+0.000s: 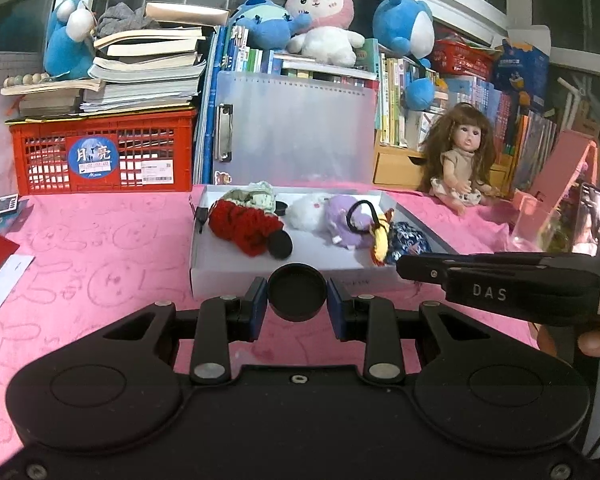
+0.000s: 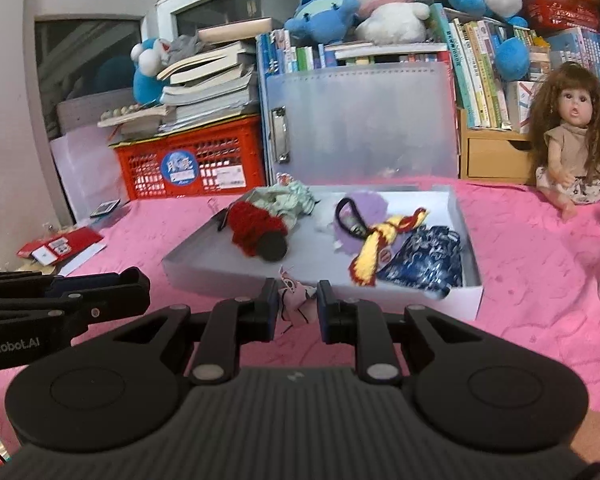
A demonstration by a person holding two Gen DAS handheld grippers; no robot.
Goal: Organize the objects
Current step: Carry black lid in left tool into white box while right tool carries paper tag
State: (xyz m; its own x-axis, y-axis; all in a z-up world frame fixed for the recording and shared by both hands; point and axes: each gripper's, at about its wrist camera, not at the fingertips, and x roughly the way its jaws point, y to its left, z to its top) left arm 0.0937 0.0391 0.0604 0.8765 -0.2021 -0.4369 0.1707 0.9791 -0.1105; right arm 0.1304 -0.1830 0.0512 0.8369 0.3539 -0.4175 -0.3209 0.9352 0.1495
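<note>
The left gripper (image 1: 297, 303) is squeezing a black cap (image 1: 297, 297) – the right gripper (image 2: 297, 307) is squeezing a pink toy (image 2: 296, 298) – both just before the white box (image 1: 260, 276).

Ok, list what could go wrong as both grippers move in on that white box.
1. The left gripper pinches the round black lid only at its curved edges, so it may slip out.
2. The right gripper grips the small pink toy loosely by a corner; it could drop short of the white box.
3. The grippers sit close side by side and could collide at the box's near wall.
</note>
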